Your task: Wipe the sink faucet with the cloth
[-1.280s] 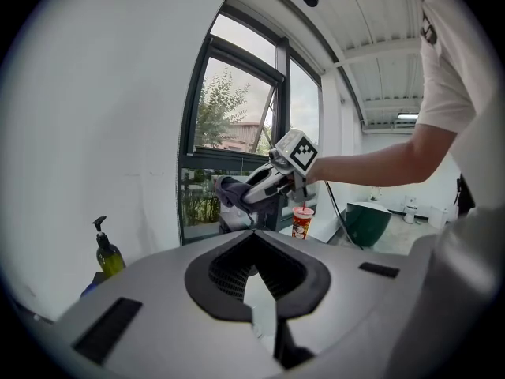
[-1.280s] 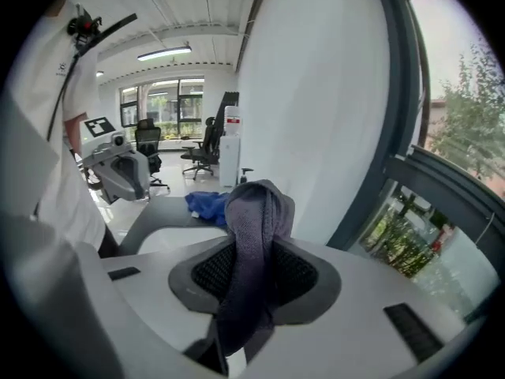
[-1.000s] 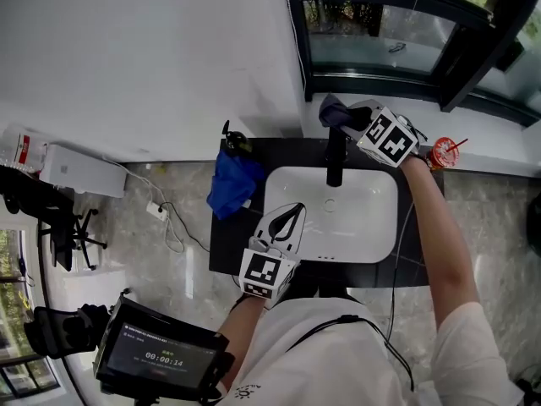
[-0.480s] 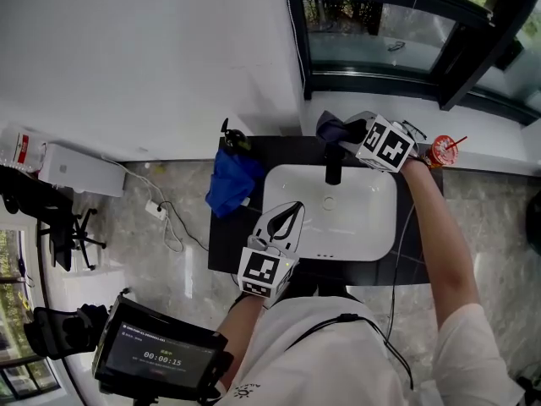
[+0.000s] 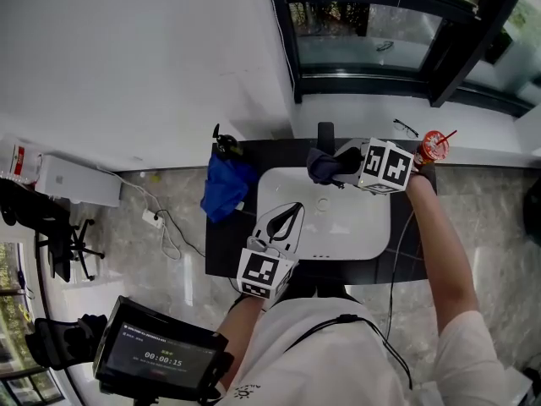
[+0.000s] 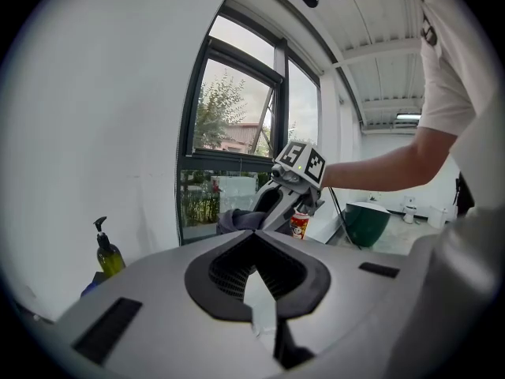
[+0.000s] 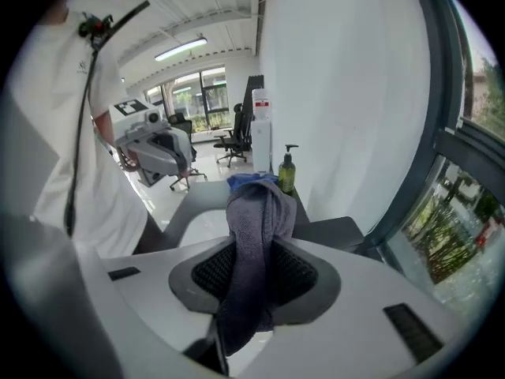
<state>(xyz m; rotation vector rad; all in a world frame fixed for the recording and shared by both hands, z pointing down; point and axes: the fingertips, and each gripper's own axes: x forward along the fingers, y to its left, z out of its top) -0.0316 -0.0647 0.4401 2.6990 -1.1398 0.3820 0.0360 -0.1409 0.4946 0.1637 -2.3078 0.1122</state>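
The black faucet (image 5: 325, 133) rises at the back of the white basin (image 5: 355, 227). My right gripper (image 5: 338, 167) is shut on a dark grey-purple cloth (image 5: 319, 165), pressed over the faucet's spout, which the cloth hides. In the right gripper view the cloth (image 7: 254, 227) hangs bunched between the jaws. My left gripper (image 5: 293, 211) hovers over the basin's near left rim, shut with nothing in it. From the left gripper view, the right gripper (image 6: 278, 199) and its cloth (image 6: 235, 220) show beyond the shut left gripper (image 6: 254, 240).
A blue cloth (image 5: 223, 186) and a soap bottle (image 5: 222, 146) sit on the black counter (image 5: 221, 244) left of the basin. A red cup (image 5: 432, 148) and glasses (image 5: 406, 128) lie on the sill at the right. Wall and window stand close behind.
My right gripper has carried the cloth from the faucet's top toward me, down onto the spout over the basin. The left gripper has stayed put.
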